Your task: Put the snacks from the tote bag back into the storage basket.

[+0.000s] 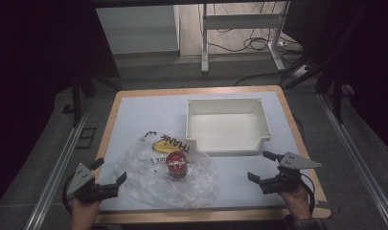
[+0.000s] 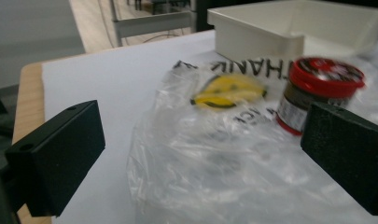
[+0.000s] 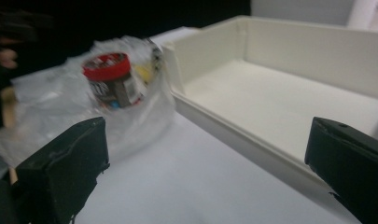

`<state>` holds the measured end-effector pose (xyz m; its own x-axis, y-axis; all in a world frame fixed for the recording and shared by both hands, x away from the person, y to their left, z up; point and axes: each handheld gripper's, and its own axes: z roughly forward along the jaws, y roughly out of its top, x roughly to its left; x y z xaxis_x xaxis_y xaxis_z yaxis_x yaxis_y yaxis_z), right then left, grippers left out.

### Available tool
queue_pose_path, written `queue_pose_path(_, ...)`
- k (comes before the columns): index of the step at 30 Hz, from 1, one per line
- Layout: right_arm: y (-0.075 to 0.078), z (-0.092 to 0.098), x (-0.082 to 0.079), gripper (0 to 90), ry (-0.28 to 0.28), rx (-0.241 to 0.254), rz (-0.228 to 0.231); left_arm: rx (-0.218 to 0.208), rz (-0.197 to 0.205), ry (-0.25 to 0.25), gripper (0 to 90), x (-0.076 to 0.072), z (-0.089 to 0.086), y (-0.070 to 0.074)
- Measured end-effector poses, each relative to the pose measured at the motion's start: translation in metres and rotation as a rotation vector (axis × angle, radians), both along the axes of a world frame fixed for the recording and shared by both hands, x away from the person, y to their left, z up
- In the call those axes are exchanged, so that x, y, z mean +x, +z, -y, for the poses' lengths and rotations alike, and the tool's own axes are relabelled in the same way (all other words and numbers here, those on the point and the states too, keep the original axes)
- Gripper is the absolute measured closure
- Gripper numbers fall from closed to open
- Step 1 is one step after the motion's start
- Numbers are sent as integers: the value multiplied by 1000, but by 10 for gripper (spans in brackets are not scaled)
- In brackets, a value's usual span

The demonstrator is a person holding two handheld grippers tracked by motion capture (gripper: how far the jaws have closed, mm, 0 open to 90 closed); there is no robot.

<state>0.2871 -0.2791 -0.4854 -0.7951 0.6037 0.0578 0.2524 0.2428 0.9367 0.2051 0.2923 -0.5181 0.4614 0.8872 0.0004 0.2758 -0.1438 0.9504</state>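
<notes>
A small jar with a red lid (image 1: pixel 176 165) (image 2: pixel 317 91) (image 3: pixel 111 84) stands inside a crumpled clear plastic bag (image 1: pixel 158 179) (image 2: pixel 224 158) (image 3: pixel 51 107) printed with "THANK" and a yellow smiley. The bag lies on the white table top (image 1: pixel 148 115). At the bag's left edge my left gripper (image 1: pixel 109 173) (image 2: pixel 200 154) is open, its jaws wide apart over the near part of the bag. To the right of the bag, near the front edge, my right gripper (image 1: pixel 261 166) (image 3: pixel 210 158) stands open with nothing between its fingers.
A white plastic bin (image 1: pixel 227 125) (image 2: pixel 298 28) (image 3: pixel 289 88) sits empty at the back right of the table. The table's wooden edge (image 1: pixel 206 215) runs along the front. Beyond the table stand a metal frame's legs (image 1: pixel 204 43) and loose cables (image 1: pixel 258 43) on the floor.
</notes>
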Motion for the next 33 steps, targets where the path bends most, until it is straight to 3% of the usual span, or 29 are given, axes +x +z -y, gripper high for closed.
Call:
queue_pose_path(2,-1,1,-1,0,-11,-27,-3,21,5,3,0,-2,-1,-1)
queue_pose_path(3,-1,2,-3,0,-28,-47,3,-9,3,-3,1,-4,-3,-5)
queue_pose_path(5,0,2,-4,0,-35,-60,12,-9,-3,-12,0,-3,-4,-5)
queue_pose_path(6,-1,2,-4,0,-37,-67,11,1,13,7,0,-3,-4,-4)
queue_pose_path(8,-3,2,-2,0,-52,-95,2,-23,20,1,0,-3,-3,-3)
queue_pose_path(12,-4,2,-1,0,-54,-102,-7,-23,25,10,0,-2,-1,-3)
queue_pose_path(16,-4,-1,-2,0,-52,-126,-6,-96,30,38,0,0,-2,-2)
queue_pose_path(19,-5,-2,-1,0,-58,-156,-14,-121,39,51,2,0,1,1)
queue_pose_path(21,-5,-1,-1,0,-68,-159,-27,-115,48,59,3,-1,5,2)
queue_pose_path(27,-4,1,-2,0,-65,-140,-34,-84,68,16,4,-2,20,6)
queue_pose_path(28,-4,0,-1,0,-58,-130,-36,-48,66,-1,4,-1,25,5)
queue_pose_path(33,-4,0,-3,0,-45,-133,-54,5,64,-19,4,1,32,5)
